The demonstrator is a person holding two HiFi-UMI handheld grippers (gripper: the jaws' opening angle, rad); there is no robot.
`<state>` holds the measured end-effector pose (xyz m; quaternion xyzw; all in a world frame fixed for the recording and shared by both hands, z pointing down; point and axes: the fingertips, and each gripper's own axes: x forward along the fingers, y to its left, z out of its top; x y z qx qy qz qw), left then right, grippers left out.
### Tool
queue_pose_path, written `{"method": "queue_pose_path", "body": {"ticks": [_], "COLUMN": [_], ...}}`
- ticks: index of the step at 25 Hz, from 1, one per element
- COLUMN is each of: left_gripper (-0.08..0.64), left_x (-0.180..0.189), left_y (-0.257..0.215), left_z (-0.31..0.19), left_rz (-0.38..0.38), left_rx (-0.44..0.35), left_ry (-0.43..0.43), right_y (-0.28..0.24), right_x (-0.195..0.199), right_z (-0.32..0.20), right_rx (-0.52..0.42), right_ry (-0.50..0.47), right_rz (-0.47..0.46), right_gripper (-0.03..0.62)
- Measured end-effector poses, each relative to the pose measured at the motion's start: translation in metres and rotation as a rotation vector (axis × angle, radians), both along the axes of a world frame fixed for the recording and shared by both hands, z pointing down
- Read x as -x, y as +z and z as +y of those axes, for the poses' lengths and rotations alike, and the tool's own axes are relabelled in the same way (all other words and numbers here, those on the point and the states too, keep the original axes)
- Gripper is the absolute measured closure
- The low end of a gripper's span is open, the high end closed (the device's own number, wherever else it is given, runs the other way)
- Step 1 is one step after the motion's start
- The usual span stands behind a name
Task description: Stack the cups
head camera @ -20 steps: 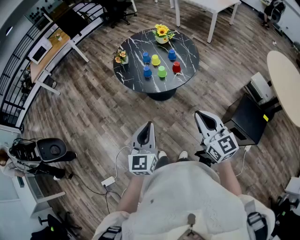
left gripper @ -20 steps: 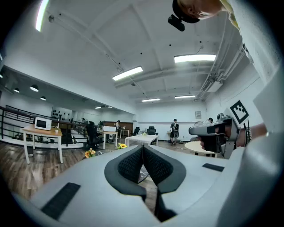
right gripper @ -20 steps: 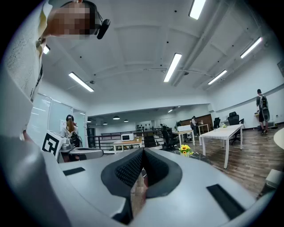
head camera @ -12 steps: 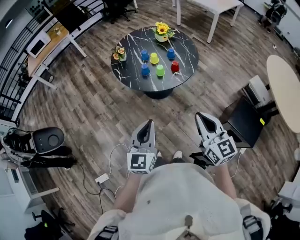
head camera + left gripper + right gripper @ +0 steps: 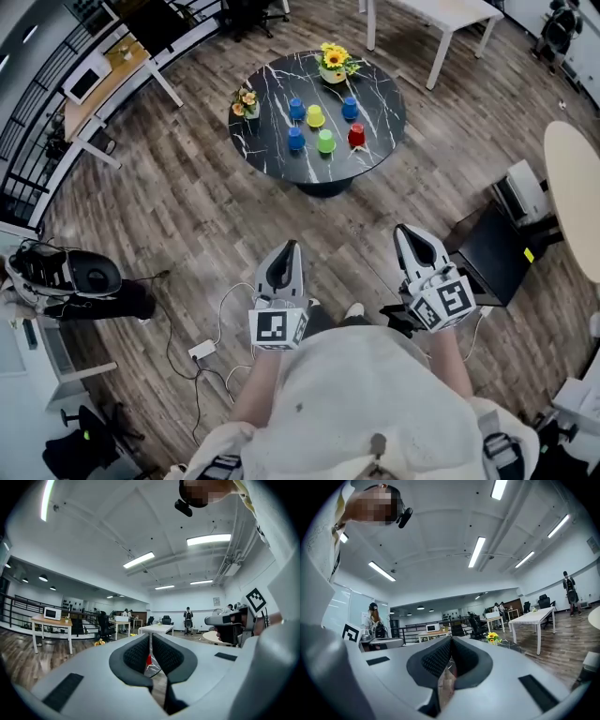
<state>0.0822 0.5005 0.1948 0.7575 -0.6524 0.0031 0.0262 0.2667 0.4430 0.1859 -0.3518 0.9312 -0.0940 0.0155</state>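
Note:
Far ahead stands a round black marble table (image 5: pixel 272 159) with several small cups on it. Three are blue (image 5: pixel 296 109), one yellow (image 5: pixel 316 115), one green (image 5: pixel 325 142) and one red (image 5: pixel 356 136), all standing apart and upside down. My left gripper (image 5: pixel 288 246) and right gripper (image 5: pixel 407 231) are held close to my body over the wooden floor, well short of the table. Both are shut with nothing between the jaws. In the left gripper view a sliver of the red cup (image 5: pixel 149 660) shows past the closed left gripper (image 5: pixel 150 641). The right gripper (image 5: pixel 451 651) points towards the table too.
Two flower pots stand on the table: sunflowers (image 5: pixel 335 64) at the back, a smaller bunch (image 5: pixel 247 99) at the left. A black cabinet (image 5: pixel 492 246) and a beige round table (image 5: pixel 574 187) are on the right. Cables and a power strip (image 5: pixel 202 352) lie on the floor at my left.
The head view has shifted slightly, so the table sits a little higher and to the right. Both grippers stay shut and near my body.

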Motion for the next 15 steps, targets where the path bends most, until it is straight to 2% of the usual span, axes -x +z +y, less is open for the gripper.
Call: {"method": "queue_pose_path", "body": {"ticks": [2,3,4,9,15], "left_gripper": [0.503,0.425,0.384,0.335,0.334], "left_x": [-0.001,-0.002,-0.002,0.005,0.025], "left_y": [0.001,0.003,0.004,0.006,0.011], "left_z": [-0.001,-0.002,-0.003,-0.011,-0.045], "left_rz": [0.016,0.018,0.015,-0.013,-0.041], "left_rx": [-0.004,-0.002,0.001,0.012,0.018], "left_ry": [-0.002,0.001,0.0,-0.014,0.015], "right_y": [0.003,0.004,0.005,0.01,0.015], "right_x": [-0.004,-0.005,-0.005,-0.004,0.024], "right_z": [-0.005,-0.007,-0.009,-0.019,-0.051], "right_rx": [-0.005,-0.008,-0.009,0.003,-0.007], "right_ry": [-0.009,-0.021,-0.031,-0.049,-0.043], "right_rz": [0.007,0.01,0.012,0.033,0.072], "right_gripper": [0.559,0.503,0.456,0.419,0.419]}}
